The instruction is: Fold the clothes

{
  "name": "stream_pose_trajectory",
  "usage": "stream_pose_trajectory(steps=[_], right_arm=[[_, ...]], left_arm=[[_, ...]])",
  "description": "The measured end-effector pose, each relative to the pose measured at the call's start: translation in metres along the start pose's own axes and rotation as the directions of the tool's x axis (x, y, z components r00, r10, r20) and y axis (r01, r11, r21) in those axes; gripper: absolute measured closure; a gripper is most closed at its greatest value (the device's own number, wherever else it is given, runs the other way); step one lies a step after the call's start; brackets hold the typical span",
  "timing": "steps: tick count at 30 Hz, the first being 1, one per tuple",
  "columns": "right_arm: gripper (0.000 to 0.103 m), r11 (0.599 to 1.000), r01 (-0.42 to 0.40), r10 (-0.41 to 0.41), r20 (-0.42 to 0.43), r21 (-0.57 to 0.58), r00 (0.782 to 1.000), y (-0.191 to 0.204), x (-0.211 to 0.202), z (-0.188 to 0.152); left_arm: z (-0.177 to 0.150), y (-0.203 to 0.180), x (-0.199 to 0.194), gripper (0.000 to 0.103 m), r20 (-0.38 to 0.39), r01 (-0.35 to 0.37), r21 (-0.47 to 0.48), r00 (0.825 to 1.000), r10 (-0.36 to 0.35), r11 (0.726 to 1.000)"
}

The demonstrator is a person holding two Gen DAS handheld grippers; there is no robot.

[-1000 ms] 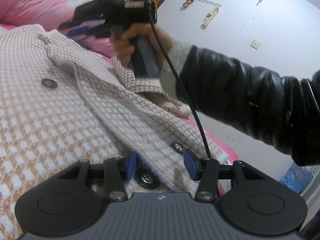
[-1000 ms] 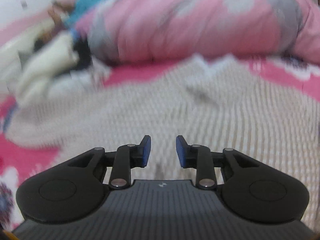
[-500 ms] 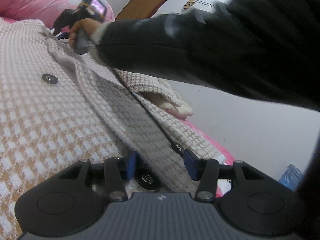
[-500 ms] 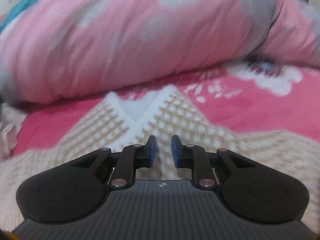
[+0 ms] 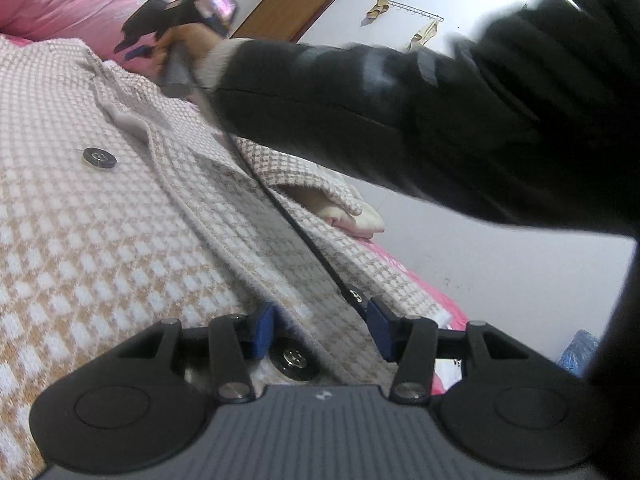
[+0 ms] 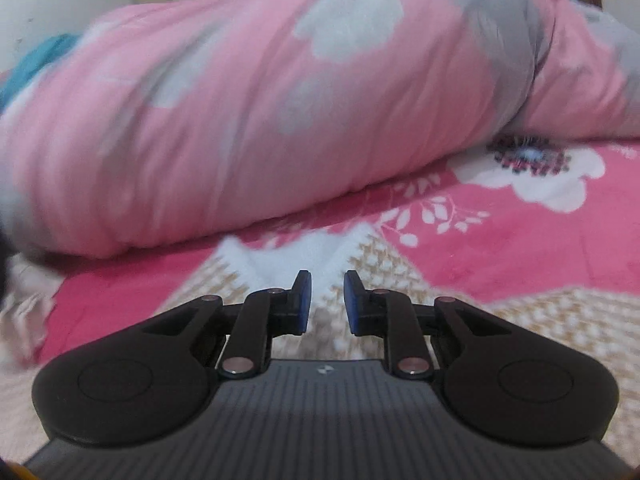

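over checked coat (image 5: 100,240), both grippers open

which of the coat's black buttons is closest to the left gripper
The button between the left gripper's fingers, low in the frame. The others sit beside the right finger and far up the coat.

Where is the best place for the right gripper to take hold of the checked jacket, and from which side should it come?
Probably the white-lined collar point of the checked jacket, directly ahead of the open right gripper. Come in low from the jacket's body side, towards the pink quilt; that free edge narrows to a pinchable tip.
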State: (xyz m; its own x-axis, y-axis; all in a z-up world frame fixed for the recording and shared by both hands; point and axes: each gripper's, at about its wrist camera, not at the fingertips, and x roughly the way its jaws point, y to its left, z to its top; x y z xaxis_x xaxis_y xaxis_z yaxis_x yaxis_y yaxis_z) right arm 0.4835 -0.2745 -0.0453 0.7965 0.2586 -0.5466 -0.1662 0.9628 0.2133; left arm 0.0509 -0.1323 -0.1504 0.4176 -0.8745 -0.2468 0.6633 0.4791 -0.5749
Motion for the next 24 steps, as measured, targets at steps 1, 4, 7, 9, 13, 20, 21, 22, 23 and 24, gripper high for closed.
stream_pose_trajectory(steps=[1, 4, 7, 9, 13, 20, 21, 22, 23, 24], right_arm=[[0.086, 1.000, -0.016, 0.016, 0.000, -0.007, 1.000, 0.002, -0.014, -0.002], [0.086, 0.996, -0.087, 0.087, 0.005, -0.001, 0.996, 0.002, -0.074, -0.011], [0.086, 0.995, -0.102, 0.103, 0.048, -0.022, 0.994, -0.005, -0.161, -0.022], [0.085, 0.996, -0.085, 0.087, 0.075, -0.027, 0.993, -0.016, -0.220, -0.033], [0.082, 1.000, 0.015, -0.012, 0.115, -0.023, 0.993, -0.043, -0.332, -0.078], [0.067, 0.945, 0.082, -0.136, 0.153, 0.316, 0.979, -0.103, -0.431, -0.211], [0.067, 0.924, 0.080, -0.148, 0.158, 0.373, 0.976, -0.112, -0.440, -0.230], [0.067, 0.900, 0.076, -0.160, 0.162, 0.429, 0.974, -0.121, -0.450, -0.250], [0.067, 0.873, 0.072, -0.172, 0.165, 0.483, 0.971, -0.129, -0.459, -0.269], [0.067, 0.842, 0.067, -0.184, 0.168, 0.536, 0.968, -0.138, -0.469, -0.289]], left_arm=[[0.000, 0.001, 0.000, 0.052, 0.000, 0.002, -0.003, 1.000, -0.002, 1.000], [0.002, 0.002, -0.003, 0.050, -0.002, 0.013, -0.011, 1.000, -0.013, 1.000], [0.004, 0.004, -0.003, 0.049, -0.008, 0.017, -0.021, 1.000, -0.017, 1.000], [0.007, 0.007, -0.003, 0.046, -0.014, 0.029, -0.032, 0.999, -0.029, 0.999], [0.013, 0.005, -0.002, 0.042, -0.046, 0.017, -0.049, 0.999, -0.019, 0.999], [0.025, 0.001, 0.004, 0.053, -0.127, -0.095, -0.116, 0.989, 0.080, 0.989], [0.027, 0.001, 0.005, 0.059, -0.143, -0.121, -0.124, 0.984, 0.103, 0.985], [0.029, 0.000, 0.007, 0.069, -0.156, -0.150, -0.122, 0.979, 0.130, 0.981], [0.031, -0.001, 0.008, 0.074, -0.169, -0.180, -0.118, 0.973, 0.159, 0.977], [0.033, -0.002, 0.009, 0.085, -0.181, -0.209, -0.114, 0.966, 0.187, 0.971]])
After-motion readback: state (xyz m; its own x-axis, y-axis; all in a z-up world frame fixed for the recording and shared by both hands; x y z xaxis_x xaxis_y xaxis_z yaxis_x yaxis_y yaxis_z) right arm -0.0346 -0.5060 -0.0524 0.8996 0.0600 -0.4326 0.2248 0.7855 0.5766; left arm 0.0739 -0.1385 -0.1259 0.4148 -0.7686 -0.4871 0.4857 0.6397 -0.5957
